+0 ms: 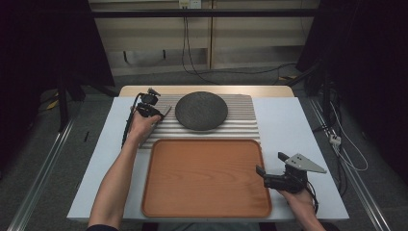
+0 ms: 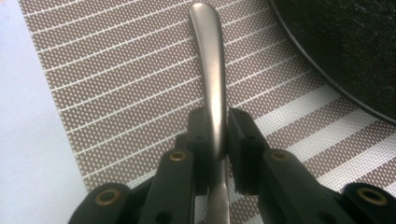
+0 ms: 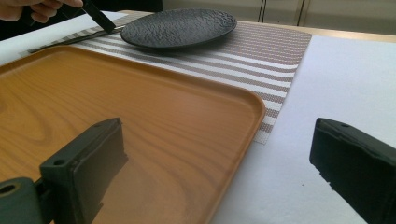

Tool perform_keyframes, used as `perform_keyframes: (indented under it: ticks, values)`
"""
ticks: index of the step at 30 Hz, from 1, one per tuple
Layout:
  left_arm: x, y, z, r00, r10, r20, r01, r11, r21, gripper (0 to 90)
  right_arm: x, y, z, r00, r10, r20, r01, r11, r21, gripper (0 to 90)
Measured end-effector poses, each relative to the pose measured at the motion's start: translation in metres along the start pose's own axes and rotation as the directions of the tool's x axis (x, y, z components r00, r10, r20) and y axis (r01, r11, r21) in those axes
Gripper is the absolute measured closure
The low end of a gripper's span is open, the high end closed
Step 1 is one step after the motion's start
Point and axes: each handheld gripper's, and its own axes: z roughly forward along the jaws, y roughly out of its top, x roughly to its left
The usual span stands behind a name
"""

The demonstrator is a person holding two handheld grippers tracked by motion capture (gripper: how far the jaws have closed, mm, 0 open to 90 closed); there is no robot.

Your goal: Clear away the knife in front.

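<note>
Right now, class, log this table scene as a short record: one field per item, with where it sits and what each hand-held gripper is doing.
left hand-held gripper: shut on the metal utensil handle
metal utensil handle: over the striped placemat, left of the plate
striped placemat: far half of the table, under the plate
black plate: centred on the placemat, apart from the tray
wooden tray: near side, nothing on it
right hand-held gripper: open, holding nothing, at the tray's right edge
table: white top

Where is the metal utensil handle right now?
In the left gripper view the metal utensil handle is clamped in the left tongs, over the striped mat, left of the black plate.
</note>
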Motion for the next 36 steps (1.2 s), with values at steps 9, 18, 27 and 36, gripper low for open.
perform_keyframes:
  ticks: [9, 18, 27, 36]
  values:
    - [-0.013, 0.003, -0.016, 0.9995, 0.030, 0.009, -0.030, 0.9994, 0.016, 79.9, -0.001, 0.000, 0.001, 0.9999, 0.011, -0.007, -0.011, 1.000, 0.002, 3.1]
    - [-0.027, 0.004, -0.050, 0.9983, 0.058, 0.007, -0.058, 0.9978, -0.031, 79.9, 0.001, 0.000, -0.002, 0.9999, 0.015, -0.008, -0.015, 1.000, -0.001, 3.1]
    - [-0.042, 0.001, -0.065, 0.9960, 0.081, 0.038, -0.079, 0.9946, -0.068, 79.9, 0.001, 0.000, -0.001, 0.9999, 0.011, -0.007, -0.011, 1.000, -0.001, 3.1]
    - [-0.062, -0.006, -0.077, 0.9941, 0.093, 0.055, -0.088, 0.9913, -0.098, 79.8, 0.003, 0.000, 0.000, 0.9999, -0.007, -0.010, 0.007, 1.000, 0.007, 3.1]
